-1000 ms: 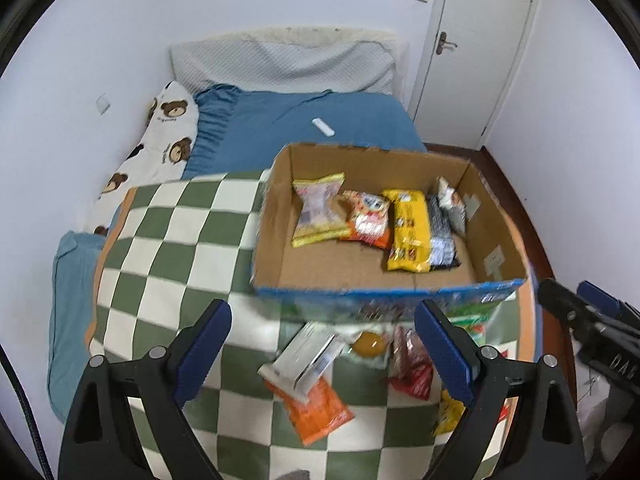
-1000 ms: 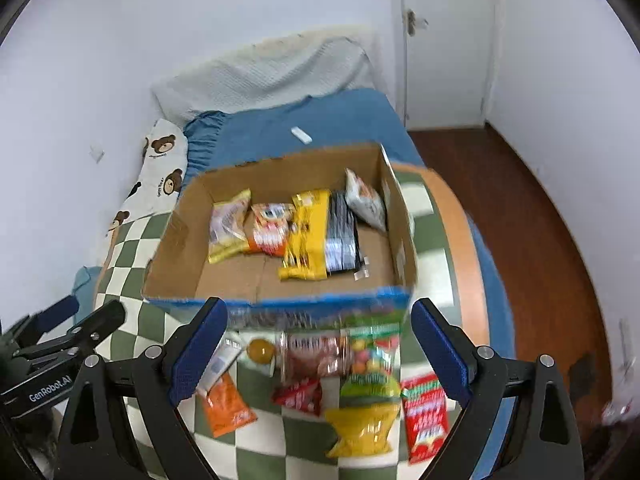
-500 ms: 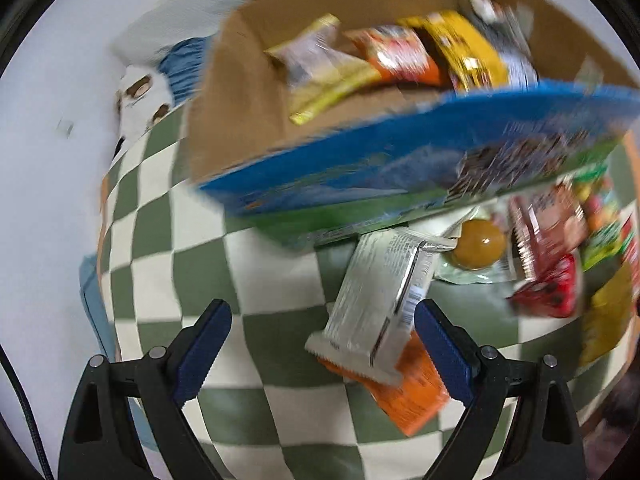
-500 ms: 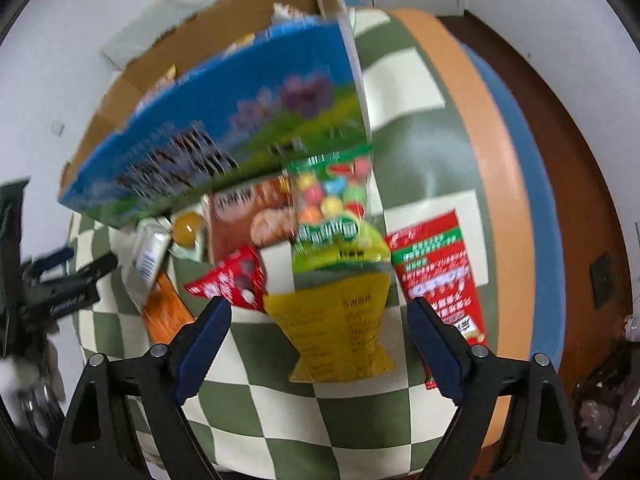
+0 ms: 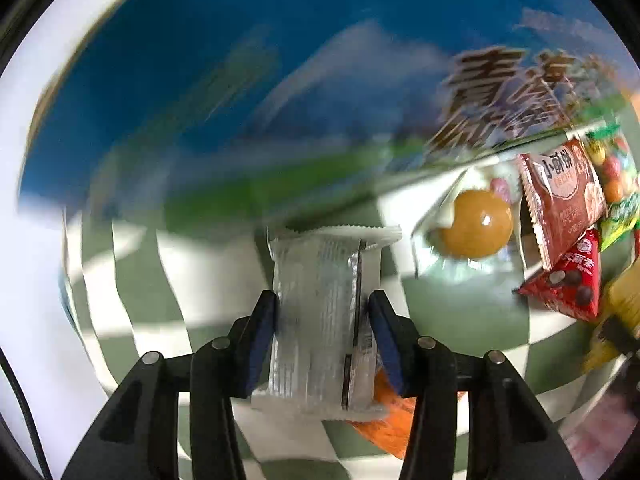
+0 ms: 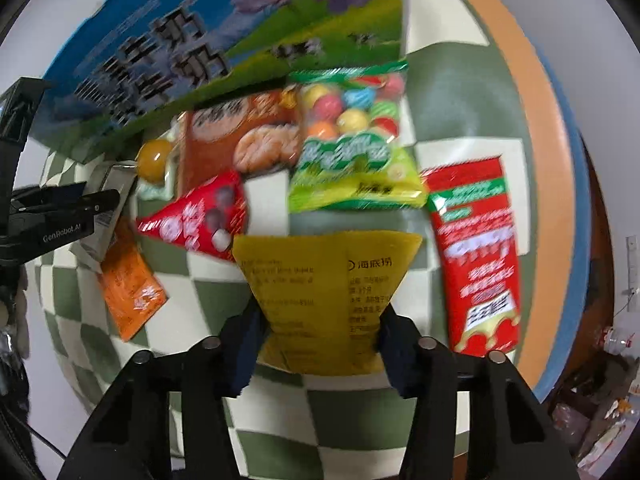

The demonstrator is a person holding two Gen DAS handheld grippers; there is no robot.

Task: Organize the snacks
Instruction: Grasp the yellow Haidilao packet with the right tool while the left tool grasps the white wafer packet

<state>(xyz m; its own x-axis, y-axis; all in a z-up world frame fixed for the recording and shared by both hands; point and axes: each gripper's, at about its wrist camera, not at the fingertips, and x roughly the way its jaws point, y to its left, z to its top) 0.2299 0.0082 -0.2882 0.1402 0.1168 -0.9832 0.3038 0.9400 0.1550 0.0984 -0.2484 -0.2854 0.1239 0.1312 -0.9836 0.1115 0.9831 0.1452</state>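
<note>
In front of the printed box [image 6: 224,52], both grippers are down among the packets on the checked cloth [image 6: 452,92]. The left gripper [image 5: 322,334] has just been closing and now clamps a crinkly silver packet [image 5: 320,312] with saw-tooth ends, lying over an orange sachet [image 5: 394,424] close before the box wall. The right gripper [image 6: 320,344] has just been closing too, and pinches the glossy yellow pouch [image 6: 320,292] by its narrowed lower half. Tight quarters: a red triangular packet [image 6: 200,212] touches the pouch's left corner, a green sweets bag [image 6: 352,148] lies between pouch and box, a tall red packet [image 6: 476,256] lies near the orange cloth border. Bare checks remain nearer the camera.
</note>
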